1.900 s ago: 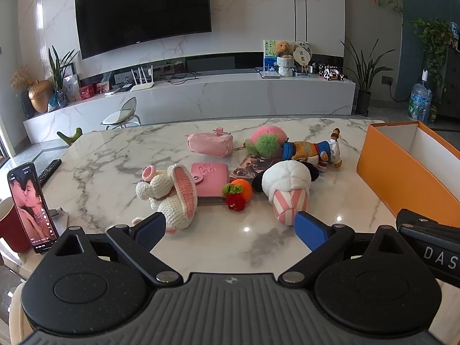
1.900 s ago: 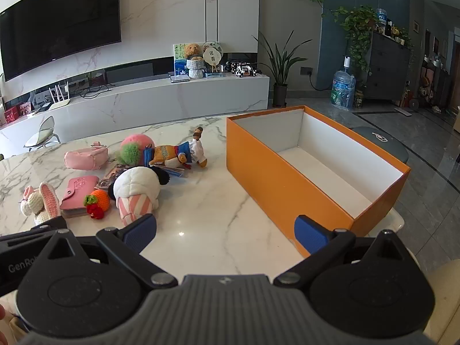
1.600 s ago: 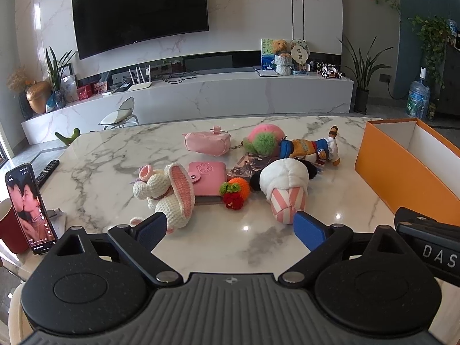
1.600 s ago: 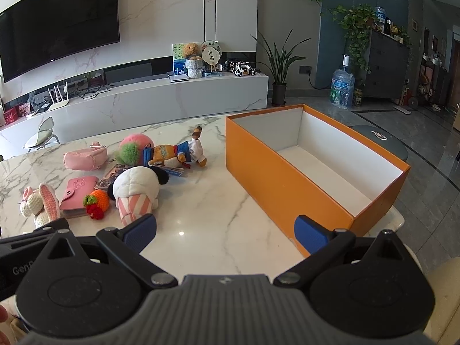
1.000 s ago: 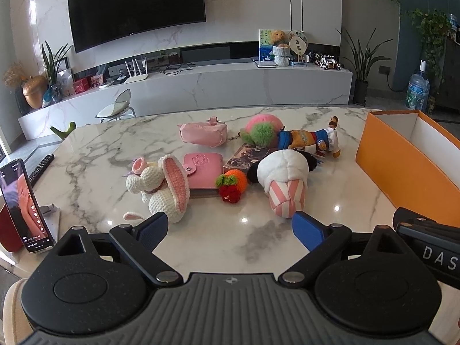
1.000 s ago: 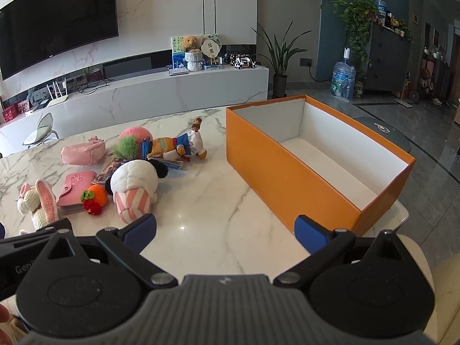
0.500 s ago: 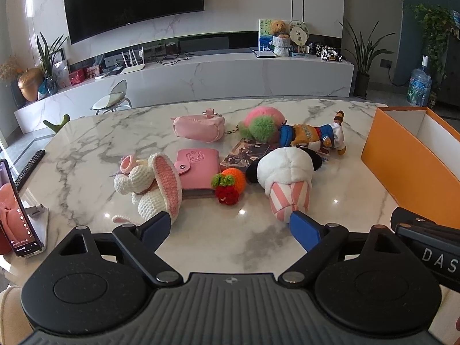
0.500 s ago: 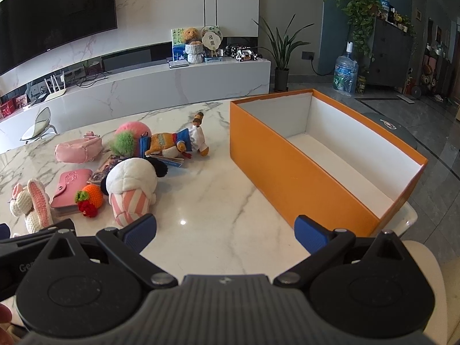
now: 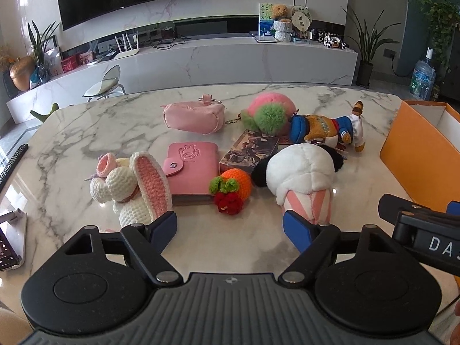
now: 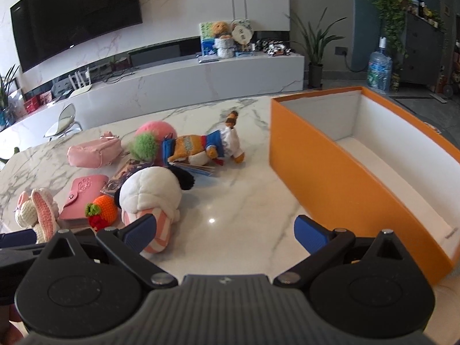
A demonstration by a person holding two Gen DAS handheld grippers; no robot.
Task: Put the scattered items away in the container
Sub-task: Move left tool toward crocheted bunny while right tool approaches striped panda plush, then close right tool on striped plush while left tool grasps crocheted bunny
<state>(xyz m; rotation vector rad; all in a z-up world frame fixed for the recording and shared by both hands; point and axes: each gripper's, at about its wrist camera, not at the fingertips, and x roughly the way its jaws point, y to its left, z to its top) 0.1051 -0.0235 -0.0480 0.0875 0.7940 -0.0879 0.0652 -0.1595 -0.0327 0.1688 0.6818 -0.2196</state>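
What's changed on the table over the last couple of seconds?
Both grippers, left and right, have eased forward toward the toys, jaws open, holding nothing. The ice-cream plush, pink wallet and orange box lie where they were; the box holds nothing.

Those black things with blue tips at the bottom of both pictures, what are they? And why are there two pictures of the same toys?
They are grabbers, one in each of a person's hands, each carrying its own camera. One picture looks out from the left gripper, the other from the right gripper. Both are open and hold nothing. On the marble table lie a crochet bunny, a pink wallet, a pink pouch and an ice-cream plush. The orange box looks empty where visible.
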